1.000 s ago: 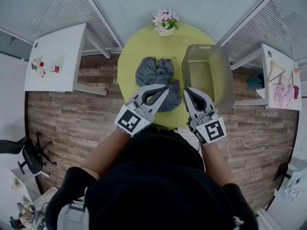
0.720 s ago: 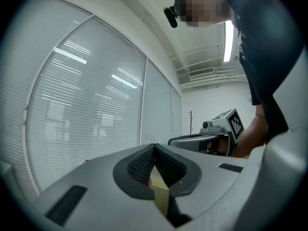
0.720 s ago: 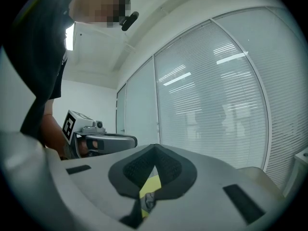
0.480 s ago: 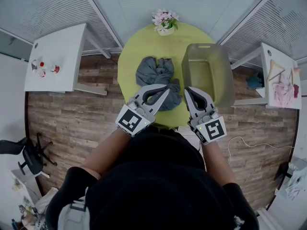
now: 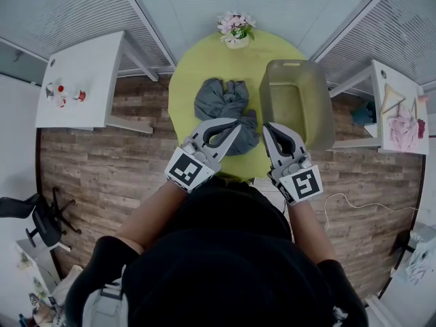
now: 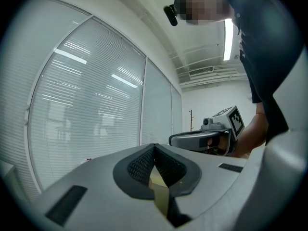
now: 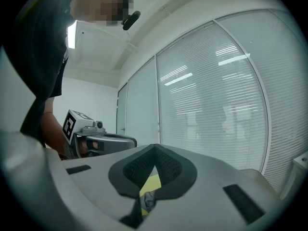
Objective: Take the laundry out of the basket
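- The left gripper (image 5: 238, 125) is held level, just left of the basket (image 5: 291, 64), jaws together on nothing.
- The grey laundry (image 5: 221, 104) lies heaped on the green table (image 5: 204, 67), beside the basket's left wall and outside it.
- The right gripper (image 5: 268, 127), near the basket's near corner, is likewise closed and empty.
- The basket looks empty, so the removal seems finished; next calls only for checking inside it.

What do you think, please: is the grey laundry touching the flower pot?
Apart. The head view shows a bare strip of green table between the grey laundry and the flower pot.
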`<state>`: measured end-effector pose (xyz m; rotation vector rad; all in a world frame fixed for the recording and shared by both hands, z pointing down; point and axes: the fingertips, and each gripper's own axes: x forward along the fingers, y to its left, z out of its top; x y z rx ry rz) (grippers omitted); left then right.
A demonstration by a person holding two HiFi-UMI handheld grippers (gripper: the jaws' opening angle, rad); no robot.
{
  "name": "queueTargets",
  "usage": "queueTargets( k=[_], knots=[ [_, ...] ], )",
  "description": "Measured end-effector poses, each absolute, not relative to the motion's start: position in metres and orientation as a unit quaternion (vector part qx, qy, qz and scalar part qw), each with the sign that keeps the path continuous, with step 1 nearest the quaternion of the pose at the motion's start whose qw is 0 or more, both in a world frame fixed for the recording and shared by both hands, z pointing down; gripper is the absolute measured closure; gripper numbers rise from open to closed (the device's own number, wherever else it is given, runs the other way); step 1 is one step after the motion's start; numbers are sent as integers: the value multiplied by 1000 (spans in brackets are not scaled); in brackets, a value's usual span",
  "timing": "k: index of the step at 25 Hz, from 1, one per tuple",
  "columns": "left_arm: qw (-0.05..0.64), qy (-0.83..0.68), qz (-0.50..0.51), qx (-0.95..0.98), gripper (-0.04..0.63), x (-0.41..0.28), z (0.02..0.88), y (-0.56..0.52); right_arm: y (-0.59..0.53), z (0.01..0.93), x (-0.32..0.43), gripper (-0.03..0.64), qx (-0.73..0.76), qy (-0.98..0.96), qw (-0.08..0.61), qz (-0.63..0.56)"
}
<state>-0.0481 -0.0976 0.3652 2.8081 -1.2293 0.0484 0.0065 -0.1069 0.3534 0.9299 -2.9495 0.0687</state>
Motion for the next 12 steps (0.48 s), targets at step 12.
queueTargets(
  k=[12],
  knots=[
    [33, -397, 28, 917, 589, -52, 366, -90, -96, 356, 1, 595, 296, -954, 39, 11]
  ],
)
